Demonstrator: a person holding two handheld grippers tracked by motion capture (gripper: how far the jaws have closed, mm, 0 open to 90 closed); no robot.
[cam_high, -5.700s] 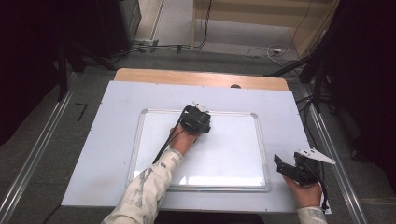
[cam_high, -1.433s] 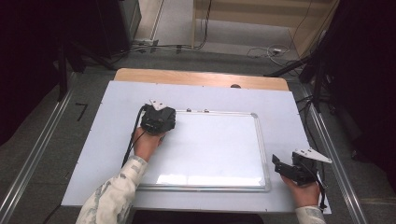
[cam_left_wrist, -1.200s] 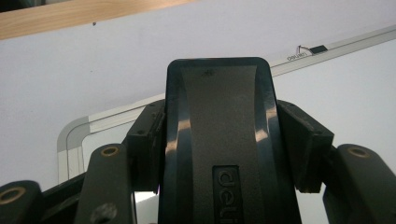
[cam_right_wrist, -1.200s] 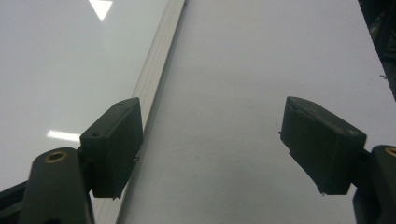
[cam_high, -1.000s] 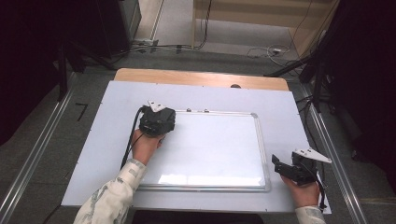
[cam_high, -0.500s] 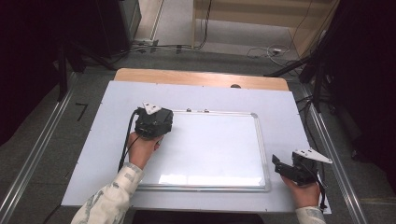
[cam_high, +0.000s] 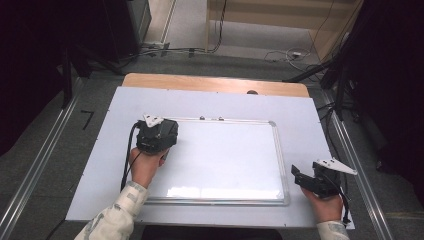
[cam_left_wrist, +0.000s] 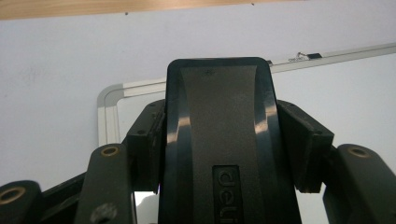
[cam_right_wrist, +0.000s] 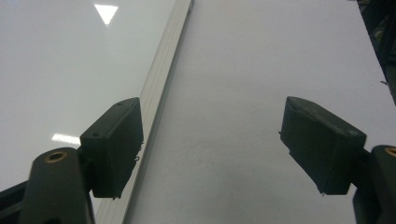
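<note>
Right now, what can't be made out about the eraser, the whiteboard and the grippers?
- Black eraser: underside hidden by its own body, left gripper view.
- Eraser's lettering: cut off by the bottom edge.
- Whiteboard: small clips on the top frame, too small, high view.
- Left gripper: jaws hidden beneath its body, high view.

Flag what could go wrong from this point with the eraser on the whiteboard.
The left claw clamps a black eraser near the whiteboard top-left corner: a further stroke could run onto the frame and jolt the grip. The right claw is open beside the board's right edge, not steadying it, so the board might slide.
</note>
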